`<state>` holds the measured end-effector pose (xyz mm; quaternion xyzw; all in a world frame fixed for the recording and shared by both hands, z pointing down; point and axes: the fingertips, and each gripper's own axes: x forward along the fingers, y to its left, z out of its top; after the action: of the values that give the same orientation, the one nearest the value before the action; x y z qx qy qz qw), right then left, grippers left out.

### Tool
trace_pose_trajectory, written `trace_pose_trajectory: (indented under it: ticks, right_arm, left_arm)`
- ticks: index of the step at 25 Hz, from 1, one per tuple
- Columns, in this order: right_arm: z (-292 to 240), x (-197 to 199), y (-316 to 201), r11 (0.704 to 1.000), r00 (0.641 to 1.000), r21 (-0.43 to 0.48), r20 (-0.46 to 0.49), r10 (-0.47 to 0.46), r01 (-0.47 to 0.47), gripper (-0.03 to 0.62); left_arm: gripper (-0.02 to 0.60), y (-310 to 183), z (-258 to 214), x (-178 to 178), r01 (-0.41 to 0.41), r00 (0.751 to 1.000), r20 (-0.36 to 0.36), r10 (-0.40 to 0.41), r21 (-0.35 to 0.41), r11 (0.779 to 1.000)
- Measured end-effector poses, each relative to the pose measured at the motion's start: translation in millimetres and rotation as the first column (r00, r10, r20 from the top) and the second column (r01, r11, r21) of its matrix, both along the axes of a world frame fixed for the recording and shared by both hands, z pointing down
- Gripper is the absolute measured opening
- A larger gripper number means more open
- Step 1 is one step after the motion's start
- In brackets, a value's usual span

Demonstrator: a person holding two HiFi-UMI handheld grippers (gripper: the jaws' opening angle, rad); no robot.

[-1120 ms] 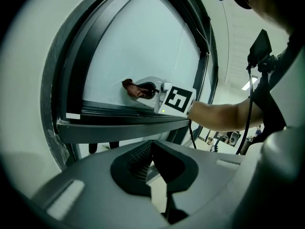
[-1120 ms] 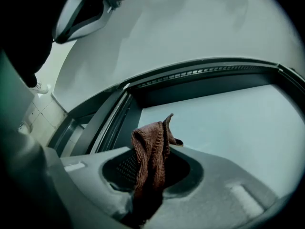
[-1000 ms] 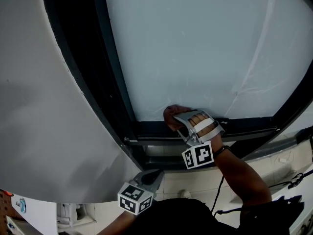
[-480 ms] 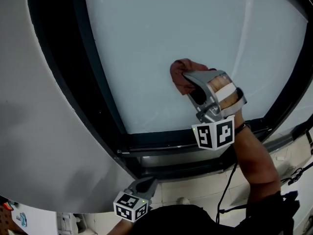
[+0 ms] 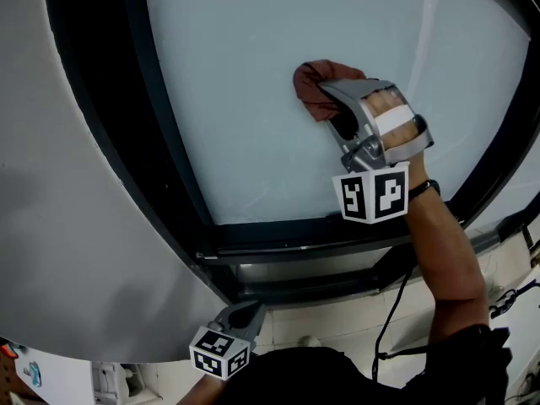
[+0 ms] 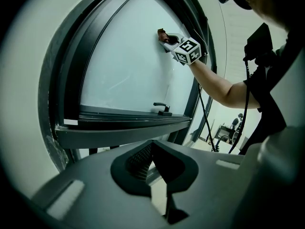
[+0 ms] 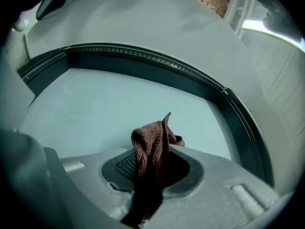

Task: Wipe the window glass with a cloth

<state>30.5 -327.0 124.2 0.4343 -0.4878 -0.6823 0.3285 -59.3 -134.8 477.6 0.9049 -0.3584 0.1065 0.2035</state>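
Observation:
A brown cloth (image 5: 315,89) is pressed against the pale window glass (image 5: 253,74) in the head view. My right gripper (image 5: 331,99) is shut on the cloth (image 7: 151,149), which bunches up between its jaws in the right gripper view, with the glass (image 7: 95,109) just beyond. My left gripper (image 5: 240,317) hangs low below the window frame, away from the glass, its jaws shut with nothing between them (image 6: 159,171). The left gripper view shows the right gripper (image 6: 167,38) and the cloth (image 6: 162,34) high on the glass.
A dark window frame (image 5: 278,243) runs around the glass, with a window handle (image 6: 163,108) on the lower rail. A grey wall (image 5: 67,226) curves at the left. A black cable (image 5: 392,310) hangs beside the person's right arm. White floor tiles (image 5: 337,319) lie below.
My right gripper has carried the cloth up the glass from the lower frame rail to the middle of the pane. The left gripper has stayed low.

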Motion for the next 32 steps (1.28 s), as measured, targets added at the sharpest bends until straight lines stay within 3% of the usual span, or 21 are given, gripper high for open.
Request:
trace_pose_trajectory:
  ticks: [12, 32]
  right_arm:
    - [32.1, 0.2, -2.0, 1.0, 1.0, 0.0, 0.03, 0.006, -0.006, 0.08]
    - [119.8, 0.0, -0.7, 0.994, 1.0, -0.109, 0.021, 0.001, 0.002, 0.08]
  left_arm:
    - [0.017, -0.4, 2.0, 2.6, -0.012, 1.0, -0.005, 0.012, -0.01, 1.0]
    - [0.017, 6.2, 5.6, 7.5, -0.025, 1.0, 0.001, 0.025, -0.028, 0.999]
